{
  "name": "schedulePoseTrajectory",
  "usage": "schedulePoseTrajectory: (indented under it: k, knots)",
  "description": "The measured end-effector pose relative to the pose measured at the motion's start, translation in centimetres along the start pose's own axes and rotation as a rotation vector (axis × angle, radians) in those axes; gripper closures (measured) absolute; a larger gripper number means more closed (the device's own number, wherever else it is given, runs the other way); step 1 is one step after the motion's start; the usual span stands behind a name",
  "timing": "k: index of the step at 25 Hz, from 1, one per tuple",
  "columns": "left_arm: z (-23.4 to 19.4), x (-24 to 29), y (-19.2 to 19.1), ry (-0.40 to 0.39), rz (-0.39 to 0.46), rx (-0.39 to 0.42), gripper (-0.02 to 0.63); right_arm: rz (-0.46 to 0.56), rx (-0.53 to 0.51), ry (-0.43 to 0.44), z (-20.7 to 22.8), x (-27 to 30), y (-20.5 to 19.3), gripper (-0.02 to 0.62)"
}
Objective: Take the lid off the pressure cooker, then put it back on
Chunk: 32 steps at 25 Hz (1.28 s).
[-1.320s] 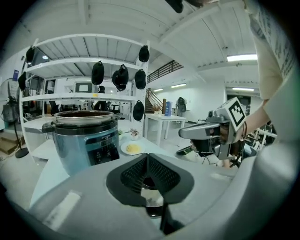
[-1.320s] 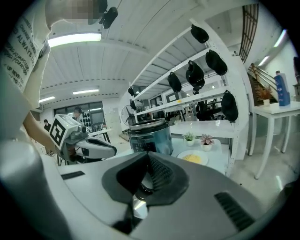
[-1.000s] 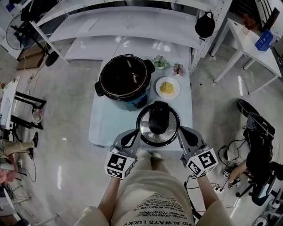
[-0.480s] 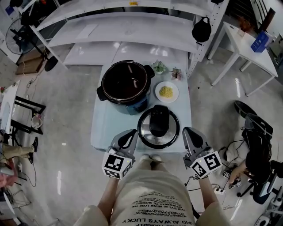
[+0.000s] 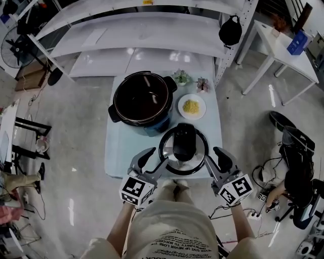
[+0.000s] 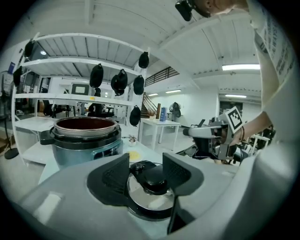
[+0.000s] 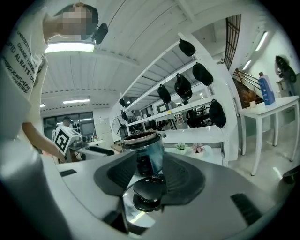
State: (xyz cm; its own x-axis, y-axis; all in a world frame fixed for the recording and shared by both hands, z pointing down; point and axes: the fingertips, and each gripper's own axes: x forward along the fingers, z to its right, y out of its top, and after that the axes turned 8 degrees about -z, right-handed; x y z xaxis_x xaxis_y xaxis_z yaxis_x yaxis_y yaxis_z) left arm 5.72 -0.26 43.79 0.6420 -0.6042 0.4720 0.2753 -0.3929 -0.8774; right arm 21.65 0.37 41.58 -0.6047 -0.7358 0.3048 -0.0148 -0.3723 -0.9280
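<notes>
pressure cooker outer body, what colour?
The pressure cooker body is teal-blue, under a black rim. The left gripper view shows it best.

1. Light beige T-shirt (image 5: 172,222) with short sleeves; dark block lettering (image 5: 183,244) across the front.
2. Pale shoes (image 5: 175,184) below the hem.
3. Small black camera (image 6: 185,8) on the head.
4. Dark band (image 6: 242,134) on the right wrist.
5. Left gripper (image 5: 158,156) and right gripper (image 5: 210,155): smooth grey shells, black ribbed pads (image 6: 115,176).
6. White cube (image 5: 136,191) with black square markers on the left gripper; the same kind on the right.
7. Both pairs of jaws have just been opening. The lid (image 5: 183,146) shows in each gap, with the pads off it.
</notes>
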Motion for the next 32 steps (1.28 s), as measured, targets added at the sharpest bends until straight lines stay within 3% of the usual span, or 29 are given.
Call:
schedulePoseTrajectory:
  k: [4, 10, 17, 27, 32]
  knots:
    - [0.7, 1.5, -0.8, -0.087, -0.06, 0.084, 0.319, -0.079, -0.058, 0.083, -0.6, 1.5, -1.7, 0.319]
    - [1.4, 4.0, -3.2, -0.196, -0.163, 0.175, 0.281, -0.194, -0.179, 0.176, -0.8, 3.8, -4.5, 0.265]
    - [1.5, 6.8, -5.5, -0.289, -0.249, 0.323, 0.275, -0.267, -0.29, 0.254, -0.2, 6.5, -7.3, 0.259]
    - [2.7, 10.4, -7.4, -0.389, -0.28, 0.42, 0.275, -0.325, -0.342, 0.373, -0.5, 9.3, -10.3, 0.26]
    - [3.1, 11.5, -7.5, -0.427, -0.28, 0.447, 0.276, -0.377, -0.415, 0.426, -1.0, 10.3, -11.1, 0.261]
